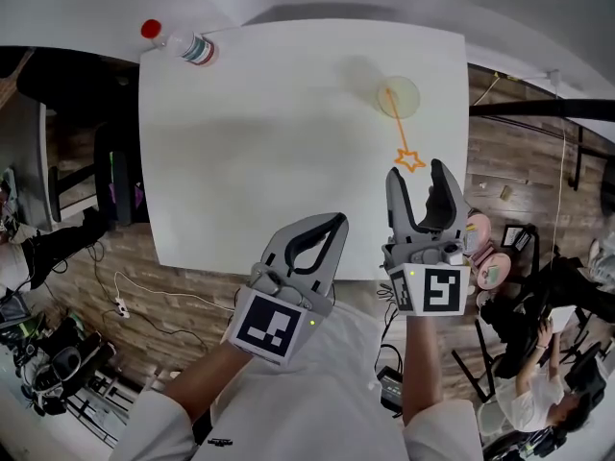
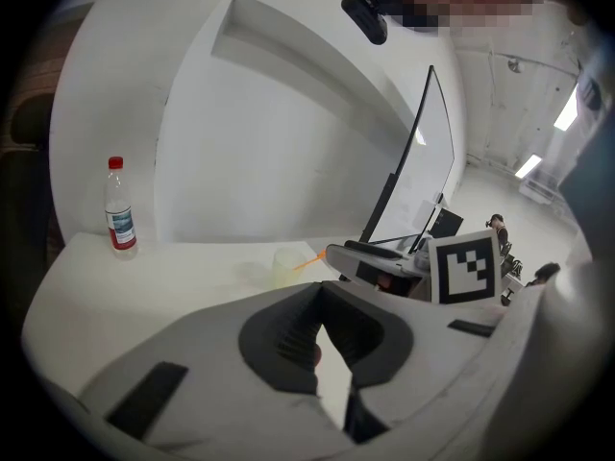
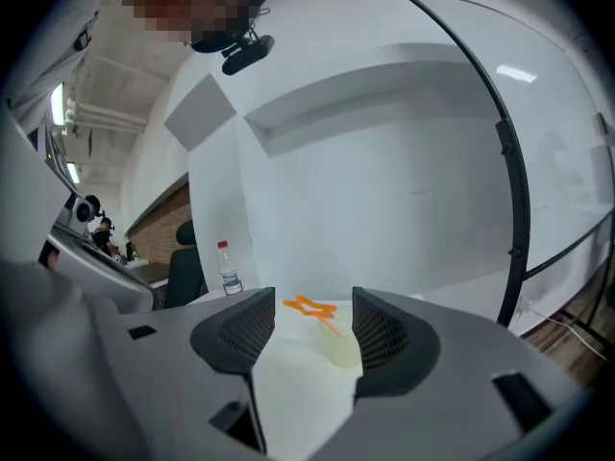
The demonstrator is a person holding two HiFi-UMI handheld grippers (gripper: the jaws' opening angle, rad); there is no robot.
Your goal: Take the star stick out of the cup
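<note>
A pale translucent cup (image 1: 398, 96) stands at the back right of the white table (image 1: 250, 161). The orange star stick (image 1: 410, 159) leans out of it toward me, its star end hanging over the table. My right gripper (image 1: 418, 171) is open just short of the star. In the right gripper view the star (image 3: 309, 306) sits ahead between the spread jaws of this gripper (image 3: 312, 301), untouched, above the cup (image 3: 339, 346). My left gripper (image 1: 334, 222) hovers over the table's near edge, shut and empty; its pads meet in the left gripper view (image 2: 317, 349), where the cup (image 2: 288, 265) shows beyond.
A clear water bottle with a red cap (image 1: 192, 46) lies at the table's back left corner. Wooden floor with cables (image 1: 125, 301) lies to the left. A person sits at the lower right (image 1: 538, 392). A white wall rises behind the table.
</note>
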